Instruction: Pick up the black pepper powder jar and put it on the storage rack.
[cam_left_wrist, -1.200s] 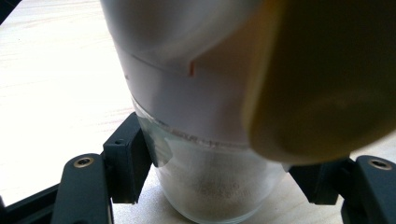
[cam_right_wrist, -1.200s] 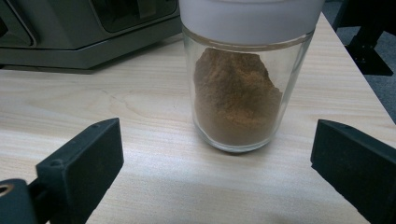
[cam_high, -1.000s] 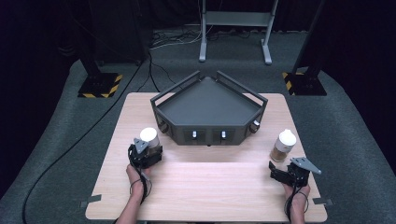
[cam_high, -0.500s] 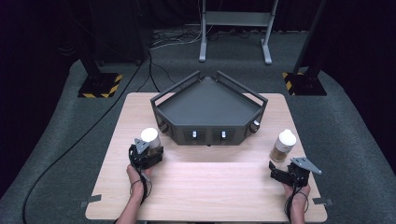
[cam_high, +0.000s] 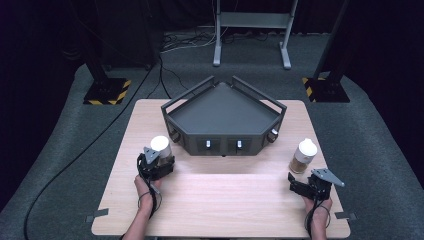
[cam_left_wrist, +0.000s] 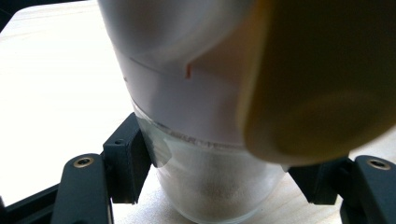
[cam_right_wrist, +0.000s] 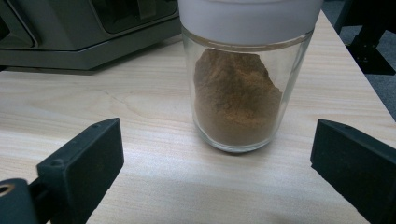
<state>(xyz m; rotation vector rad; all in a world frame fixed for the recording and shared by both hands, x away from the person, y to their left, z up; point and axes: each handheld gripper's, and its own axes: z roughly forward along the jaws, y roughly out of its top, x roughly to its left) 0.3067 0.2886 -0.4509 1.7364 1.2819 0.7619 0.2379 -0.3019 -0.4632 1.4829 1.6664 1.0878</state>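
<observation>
Dark floor ringed the bench (cam_high: 220, 200); left hand-held gripper (cam_high: 156, 164) clamped 1 jar (cam_left_wrist: 205, 140), right hand-held gripper (cam_high: 306, 186) gaped before another jar (cam_right_wrist: 240, 88).

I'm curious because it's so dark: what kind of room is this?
Probably a lab or recording studio. Dark curtained walls surround a wooden table, stands with yellow-and-black striped bases sit on grey carpet, and cables trail across the floor.
</observation>
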